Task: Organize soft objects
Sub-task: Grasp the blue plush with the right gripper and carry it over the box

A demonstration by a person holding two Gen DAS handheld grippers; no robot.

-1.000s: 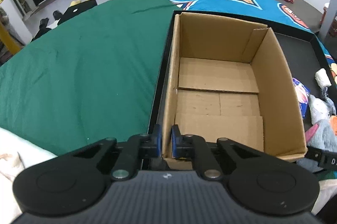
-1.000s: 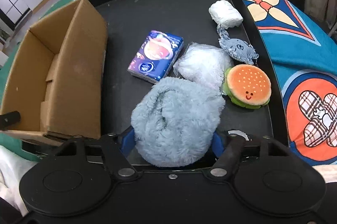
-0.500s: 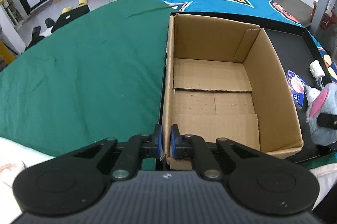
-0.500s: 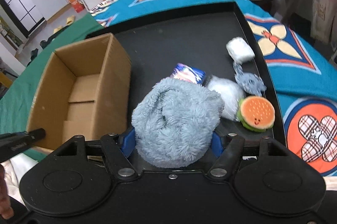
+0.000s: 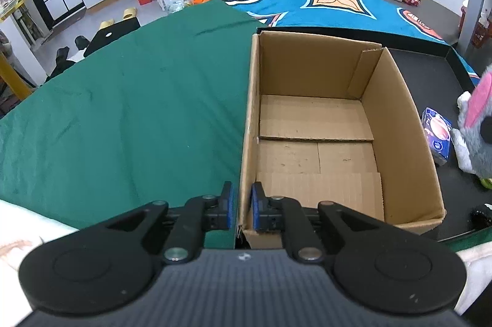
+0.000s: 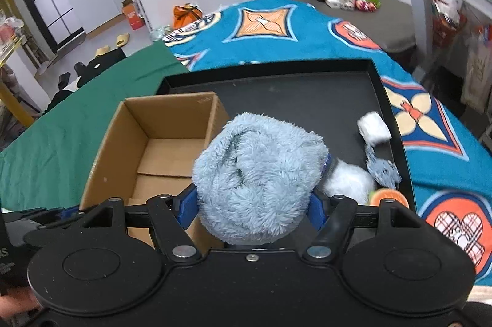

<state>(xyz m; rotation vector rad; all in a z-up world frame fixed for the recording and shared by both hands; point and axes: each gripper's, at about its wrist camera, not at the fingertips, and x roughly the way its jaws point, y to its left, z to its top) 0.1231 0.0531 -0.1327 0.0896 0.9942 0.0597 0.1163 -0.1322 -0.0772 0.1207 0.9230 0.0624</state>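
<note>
An open cardboard box point(image 5: 310, 118) with a bare floor stands at the left end of a black tray point(image 6: 307, 93). My left gripper point(image 5: 242, 199) is shut on the box's near left wall, one blue pad on each side of the cardboard. My right gripper point(image 6: 252, 204) is shut on a fluffy blue-grey plush toy point(image 6: 258, 173) and holds it in the air over the box's right wall point(image 6: 215, 118). The same plush point(image 5: 476, 142), with a pink ear, shows at the right edge of the left wrist view.
On the tray right of the box lie a blue tissue pack point(image 5: 436, 136), a white soft roll point(image 6: 373, 128), a small grey plush point(image 6: 382, 170), a white fluffy bundle point(image 6: 347, 182) and a burger plush point(image 6: 389, 198). Green cloth point(image 5: 123, 112) lies left of the box, patterned blue cloth point(image 6: 276, 29) beyond.
My right gripper has lifted the plush off the tray and carried it left to the box. My left gripper has kept its hold on the box wall.
</note>
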